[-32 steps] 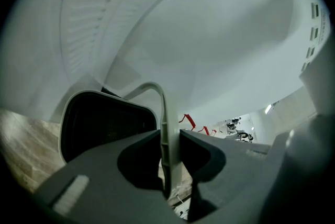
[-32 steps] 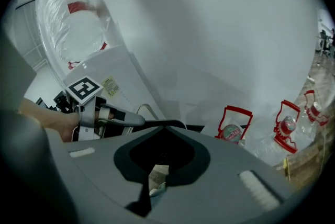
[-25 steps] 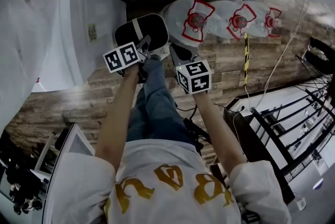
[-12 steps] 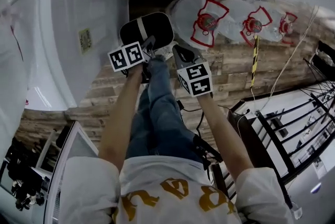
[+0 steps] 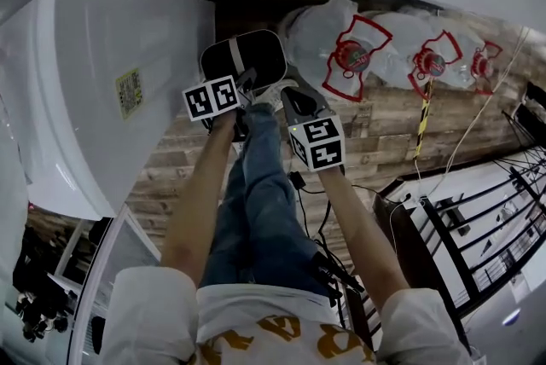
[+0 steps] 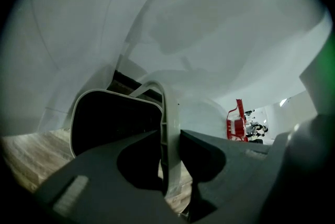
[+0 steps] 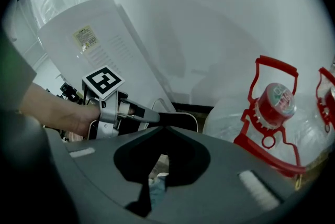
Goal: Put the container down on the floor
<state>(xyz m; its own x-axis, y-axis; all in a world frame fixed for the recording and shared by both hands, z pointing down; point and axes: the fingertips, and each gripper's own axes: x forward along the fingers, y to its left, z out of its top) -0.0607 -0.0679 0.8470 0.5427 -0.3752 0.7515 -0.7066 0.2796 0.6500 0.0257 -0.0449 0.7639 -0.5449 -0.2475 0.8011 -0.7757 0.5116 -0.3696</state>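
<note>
My left tongs are clamped on the pale handle of the black container, which hangs just ahead at twelve o'clock. Its mouth faces me and its long side runs nine to three. My right tongs, at three o'clock, are closed on nothing. The wooden floor lies straight beyond, so I judge the left arm does the lowering.

The container is dull black plastic — the floor is rough-looking wood, the water jugs clear, shiny plastic.
</note>
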